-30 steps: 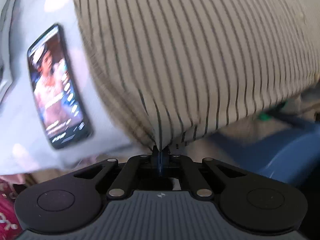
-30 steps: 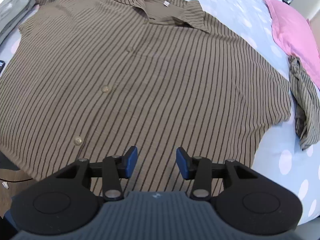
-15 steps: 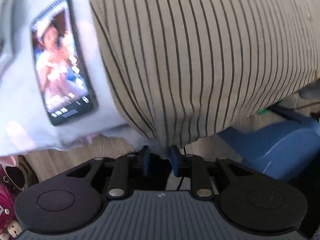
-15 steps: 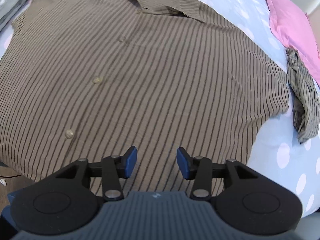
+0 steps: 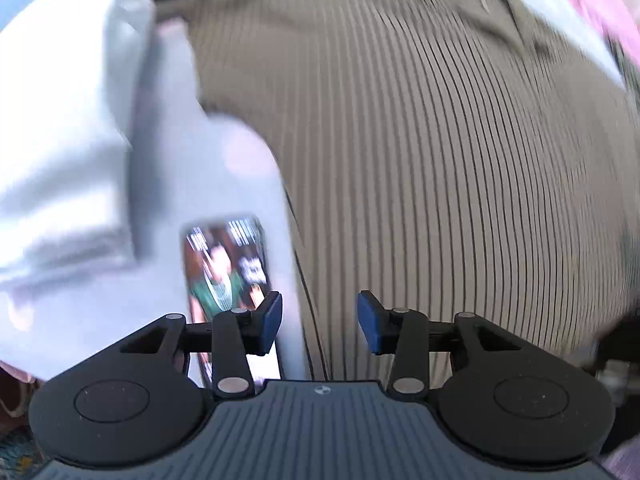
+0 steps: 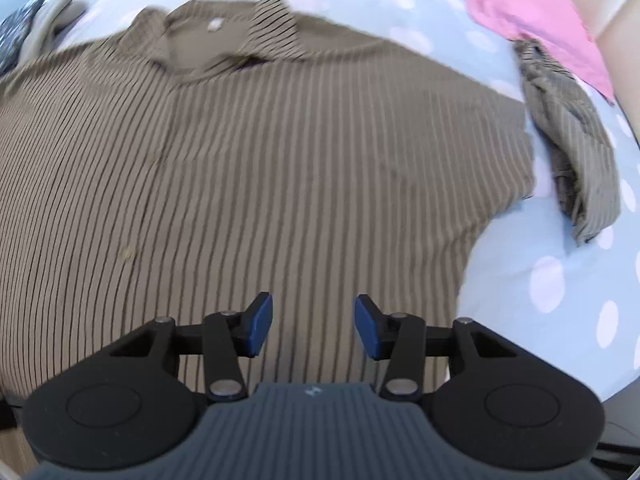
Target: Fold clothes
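1. The brown button-up shirt with thin dark stripes point(image 6: 280, 168) lies spread flat, front up, on a pale blue bedsheet with pink dots point(image 6: 540, 280); its collar points away from the camera and its hem comes near the bed's edge.
2. The right tongs point(image 6: 314, 330) hover over the shirt's lower front, pointing toward the collar, blue pads spread wide apart and holding nothing.
3. The left tongs point(image 5: 320, 326) hang above the shirt's left side edge, likewise wide open and empty; this view is motion-blurred.
4. A lit smartphone point(image 5: 226, 264) lies on the sheet just beside that shirt edge, partly behind the left tongs' finger.
5. A crumpled piece of matching brown striped cloth point(image 6: 568, 160) lies to the shirt's right, apart from it, with a pink fabric point(image 6: 532, 12) beyond.
6. White folded fabric point(image 5: 68, 160) lies left of the phone.
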Motion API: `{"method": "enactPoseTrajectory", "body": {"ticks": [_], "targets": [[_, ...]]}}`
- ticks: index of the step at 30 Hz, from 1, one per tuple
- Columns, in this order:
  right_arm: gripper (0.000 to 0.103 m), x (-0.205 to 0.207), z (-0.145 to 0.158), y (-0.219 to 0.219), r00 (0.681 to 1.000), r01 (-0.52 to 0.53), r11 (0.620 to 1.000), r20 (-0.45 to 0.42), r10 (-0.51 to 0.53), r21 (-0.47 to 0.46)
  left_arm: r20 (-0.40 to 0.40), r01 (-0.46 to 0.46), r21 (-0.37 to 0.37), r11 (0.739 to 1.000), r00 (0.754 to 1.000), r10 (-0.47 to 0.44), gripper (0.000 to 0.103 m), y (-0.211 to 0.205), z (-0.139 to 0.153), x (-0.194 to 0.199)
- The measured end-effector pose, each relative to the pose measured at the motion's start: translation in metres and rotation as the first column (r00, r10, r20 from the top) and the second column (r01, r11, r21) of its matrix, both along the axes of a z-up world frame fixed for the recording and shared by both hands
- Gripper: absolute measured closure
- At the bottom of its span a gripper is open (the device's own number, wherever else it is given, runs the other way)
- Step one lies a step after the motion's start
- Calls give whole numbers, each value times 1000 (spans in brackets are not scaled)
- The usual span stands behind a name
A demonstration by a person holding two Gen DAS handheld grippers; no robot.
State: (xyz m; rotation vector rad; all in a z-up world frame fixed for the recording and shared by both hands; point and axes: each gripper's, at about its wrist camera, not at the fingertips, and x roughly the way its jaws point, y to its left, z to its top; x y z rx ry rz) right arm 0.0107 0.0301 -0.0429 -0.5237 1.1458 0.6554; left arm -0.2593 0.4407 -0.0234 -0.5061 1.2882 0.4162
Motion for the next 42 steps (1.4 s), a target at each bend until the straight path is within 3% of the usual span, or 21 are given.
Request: {"method": "enactPoseTrajectory", "body": {"ticks": [4, 9, 15, 19, 25, 29, 34, 38, 39, 40, 41, 42], "targets": [[54, 23, 7, 5, 999, 50, 998, 11, -50, 38, 82, -78, 37, 996, 994, 74, 64, 27, 10, 16], [56, 53, 9, 31, 998, 44, 995, 39, -48, 92, 177, -44, 46, 998, 984, 35, 64, 38, 7, 63], [56, 81, 7, 84, 994, -35, 987, 107, 19, 154, 274, 27, 86, 996, 960, -50, 64, 26, 16, 163], [56, 109, -3, 124, 994, -49, 981, 103, 30, 189, 319, 44, 102, 994, 945, -75, 64, 19, 18, 237], [56, 162, -24, 176, 994, -68, 973, 98, 47, 221, 286, 61, 118, 991, 954, -93, 64, 25, -14, 347], [54, 203, -35, 211, 992, -72, 968, 116, 45, 240, 244, 28, 139, 990, 968, -61, 62, 38, -45, 399], [51, 251, -56, 244, 997, -29, 962, 77, 9, 272, 217, 24, 80, 997, 975, -41, 62, 52, -84, 431], [48, 264, -78, 266, 999, -32, 956, 28, 25, 291, 207, 83, 36, 996, 974, -89, 66, 51, -100, 438], [50, 263, -84, 271, 999, -41, 958, 27, 35, 285, 207, 100, 28, 995, 973, -104, 82, 50, -102, 439], [63, 263, -90, 275, 999, -50, 959, 18, 47, 277, 210, 113, 25, 993, 971, -115, 91, 49, -103, 440], [92, 262, -96, 277, 998, -59, 962, 2, 61, 268, 218, 110, 34, 993, 969, -115, 94, 50, -99, 441], [97, 262, -98, 278, 998, -61, 962, 2, 63, 265, 226, 108, 43, 993, 967, -115, 100, 51, -96, 441]]}}
